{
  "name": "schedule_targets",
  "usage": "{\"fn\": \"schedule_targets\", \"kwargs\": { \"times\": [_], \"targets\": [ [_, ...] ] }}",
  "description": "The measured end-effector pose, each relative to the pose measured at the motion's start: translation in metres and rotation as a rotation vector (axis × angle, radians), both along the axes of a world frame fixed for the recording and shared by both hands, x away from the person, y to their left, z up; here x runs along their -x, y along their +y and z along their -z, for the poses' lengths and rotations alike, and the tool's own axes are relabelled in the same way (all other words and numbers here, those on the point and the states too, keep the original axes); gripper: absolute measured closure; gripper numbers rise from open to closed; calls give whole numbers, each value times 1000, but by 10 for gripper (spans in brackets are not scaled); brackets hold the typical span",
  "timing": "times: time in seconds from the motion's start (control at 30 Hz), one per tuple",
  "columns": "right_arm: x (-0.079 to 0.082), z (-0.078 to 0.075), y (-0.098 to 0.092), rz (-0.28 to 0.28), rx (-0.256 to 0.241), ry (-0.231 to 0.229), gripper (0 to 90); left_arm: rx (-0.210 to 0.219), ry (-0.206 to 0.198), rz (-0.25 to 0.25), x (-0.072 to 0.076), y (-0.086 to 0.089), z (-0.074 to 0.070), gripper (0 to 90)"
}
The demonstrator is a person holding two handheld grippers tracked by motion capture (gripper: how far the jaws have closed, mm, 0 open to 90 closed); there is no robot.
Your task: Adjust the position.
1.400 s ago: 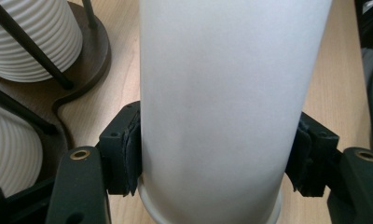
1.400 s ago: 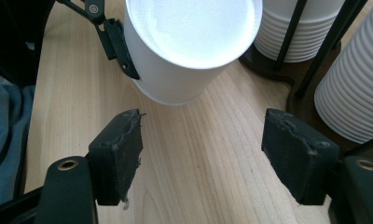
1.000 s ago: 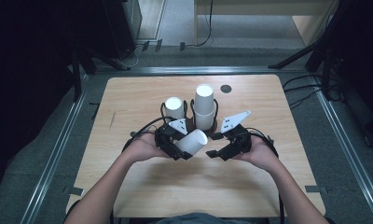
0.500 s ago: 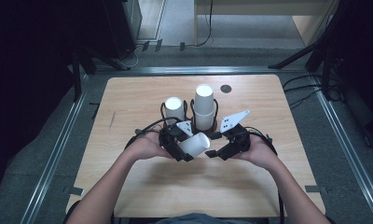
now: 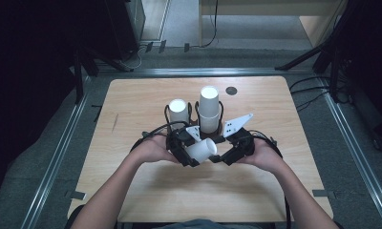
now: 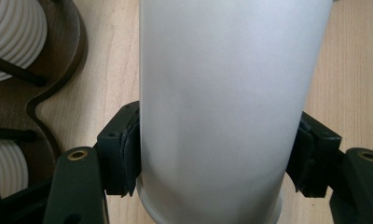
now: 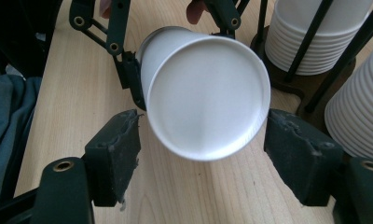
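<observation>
A white paper cup lies on its side above the table, between my two hands. My left gripper is shut on its wall, and the pads press both sides of the cup in the left gripper view. The cup's round end faces my right gripper. That gripper is open, with one pad on either side of the end and a small gap to each. In the high view the right gripper sits just right of the cup.
Behind the grippers a dark wire holder carries two stacks of white cups, a short stack and a taller stack. The stacks stand close to the right jaw. A small dark disc lies farther back on the wooden table.
The left gripper has brought the cup slightly down and to the right, so its end now sits between the right gripper's open jaws. The right hand has barely moved.
</observation>
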State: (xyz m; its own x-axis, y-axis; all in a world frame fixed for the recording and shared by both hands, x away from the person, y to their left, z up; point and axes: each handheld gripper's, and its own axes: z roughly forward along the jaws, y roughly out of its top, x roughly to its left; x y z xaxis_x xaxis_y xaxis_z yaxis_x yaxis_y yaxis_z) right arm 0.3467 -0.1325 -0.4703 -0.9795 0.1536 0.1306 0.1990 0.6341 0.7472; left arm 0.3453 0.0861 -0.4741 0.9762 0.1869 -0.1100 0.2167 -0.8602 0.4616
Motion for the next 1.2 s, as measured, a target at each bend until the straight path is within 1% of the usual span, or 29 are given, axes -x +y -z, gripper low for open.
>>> {"fn": "schedule_targets", "kwargs": {
  "times": [0.1,0.17,0.23,0.3,0.37,0.4,0.43,0.57,0.67,0.73,0.77,0.8,0.83,0.87,0.9,0.93,0.97,1.0,1.03,1.07,1.1,1.13,1.17,1.2],
  "targets": [
    [0,1,3,-9,2,-4,270,2,1,12,1,-2,1,305],
    [1,1,5,-19,4,3,270,-1,1,21,2,-4,1,304],
    [3,3,8,-34,15,8,270,2,4,38,4,-7,2,302],
    [3,3,9,-39,18,4,271,4,5,43,5,-8,2,300],
    [5,3,12,-54,18,3,289,0,-3,57,6,-10,2,296],
    [6,4,13,-60,23,12,300,-5,-3,58,7,-11,2,292],
    [6,4,13,-62,25,3,311,-5,-3,58,7,-11,2,291],
    [6,4,13,-67,34,11,328,-8,-9,68,8,-12,3,291],
    [6,3,13,-71,41,14,339,1,-15,69,8,-11,3,285],
    [5,0,13,-73,42,15,338,25,-23,60,9,-9,3,256],
    [5,-1,12,-70,38,19,338,40,-38,51,10,-8,3,226],
    [4,-1,11,-66,28,14,338,57,-64,37,11,-6,3,152],
    [4,-1,11,-66,28,14,338,74,-59,15,11,-5,2,152],
    [4,-2,10,-61,24,15,338,87,-51,-6,10,-4,2,109],
    [3,-4,8,-47,18,20,337,104,-52,-20,10,-3,1,83],
    [2,-4,7,-41,12,15,337,130,-47,-30,8,0,0,80],
    [2,-4,7,-41,12,15,337,130,-47,-30,8,0,0,75],
    [1,-5,3,-31,5,22,336,156,-48,-46,8,2,-1,71],
    [1,-5,2,-27,4,18,336,178,-46,-56,7,5,-1,70],
    [1,-5,2,-27,4,18,336,178,-46,-56,7,5,-1,63],
    [0,-6,0,-20,-11,23,335,205,-49,-80,6,8,-1,57],
    [-1,-7,-1,-17,-16,23,335,205,-49,-80,6,8,-1,57],
    [-1,-7,-2,-14,-18,18,335,245,-38,-104,6,12,0,57],
    [-1,-7,-2,-14,-18,18,335,245,-38,-104,6,12,0,57]
  ]
}}
